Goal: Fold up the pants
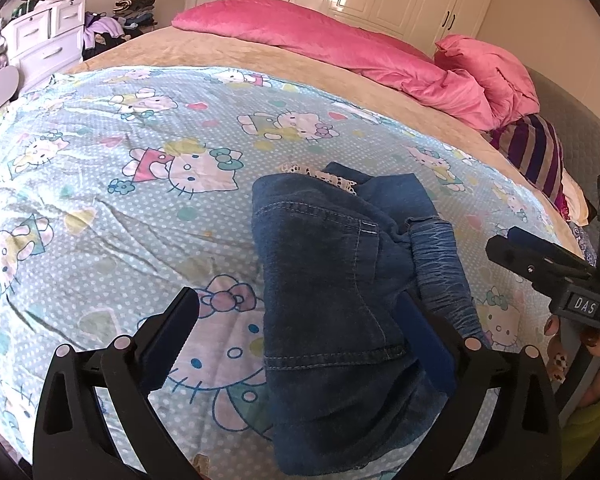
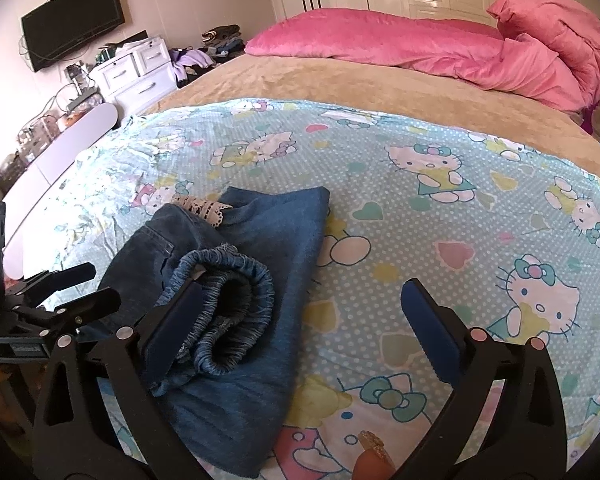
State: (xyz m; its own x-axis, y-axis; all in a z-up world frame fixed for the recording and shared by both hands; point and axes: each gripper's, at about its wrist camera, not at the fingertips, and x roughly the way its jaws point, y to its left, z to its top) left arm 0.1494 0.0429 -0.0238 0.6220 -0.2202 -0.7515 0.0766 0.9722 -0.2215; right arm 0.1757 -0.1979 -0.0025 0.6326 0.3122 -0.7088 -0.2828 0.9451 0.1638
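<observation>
Blue denim pants (image 1: 332, 280) lie folded into a small bundle on a light blue cartoon-cat sheet (image 1: 120, 200), with the elastic waistband (image 2: 224, 312) bunched on top and a bit of lace trim (image 2: 204, 206) at the far end. My left gripper (image 1: 300, 320) is open, its jaws straddling the bundle's near end. My right gripper (image 2: 300, 312) is open, its left finger (image 2: 176, 320) against the waistband, its right finger (image 2: 428, 320) over bare sheet. The right gripper also shows in the left wrist view (image 1: 548, 260), and the left gripper in the right wrist view (image 2: 68, 292).
The sheet (image 2: 460, 200) covers the near part of a bed with a tan blanket (image 2: 340, 80). A pink duvet (image 2: 420, 48) and pillows lie at the far end. A white dresser (image 2: 136, 72), a wall television (image 2: 72, 20) and clothes piles stand at the left.
</observation>
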